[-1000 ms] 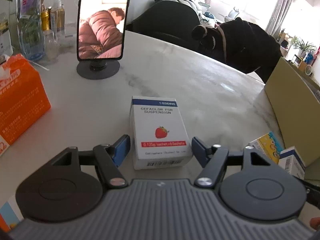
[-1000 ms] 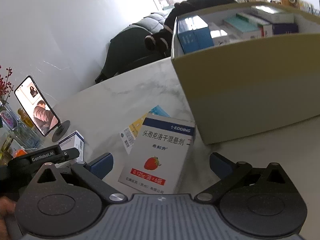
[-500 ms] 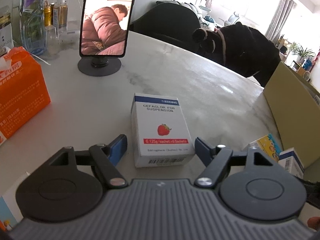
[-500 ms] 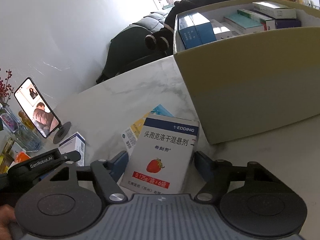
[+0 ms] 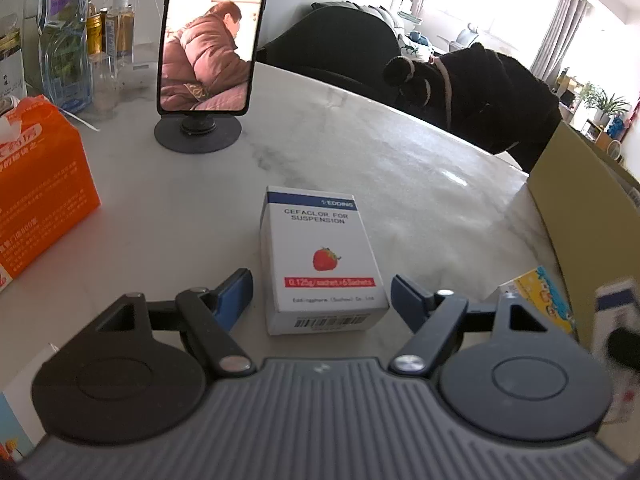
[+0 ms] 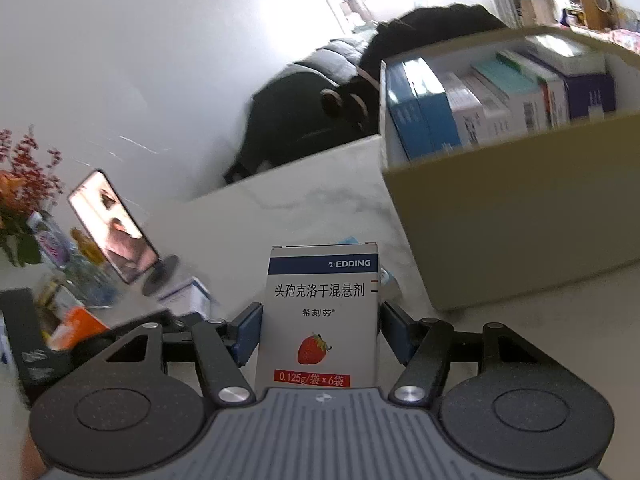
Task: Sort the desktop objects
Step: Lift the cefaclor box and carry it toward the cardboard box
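Observation:
A white medicine box with a strawberry picture [image 5: 320, 256] lies flat on the marble table [image 5: 400, 184]. My left gripper [image 5: 320, 284] straddles its near end. The jaws are opening, and a gap shows between each blue pad and the box. My right gripper [image 6: 320, 320] holds a second strawberry box [image 6: 320, 300] upright and clear of the table. Its jaws are closing, with both pads pressed on the box's sides. That box shows blurred at the right edge of the left wrist view [image 5: 616, 312]. A cardboard carton [image 6: 520, 220] with several medicine boxes standing inside sits to the right.
An orange tissue pack [image 5: 36, 200], bottles [image 5: 64, 40] and a phone on a round stand [image 5: 212, 40] line the table's left and far side. A yellow and blue packet [image 5: 536, 296] lies by the carton's wall [image 5: 580, 208]. Dark-covered chairs stand past the far edge.
The right jaws closed from wide open onto the strawberry box and raised it off the table. The left jaws spread a little wider around the box that lies flat.

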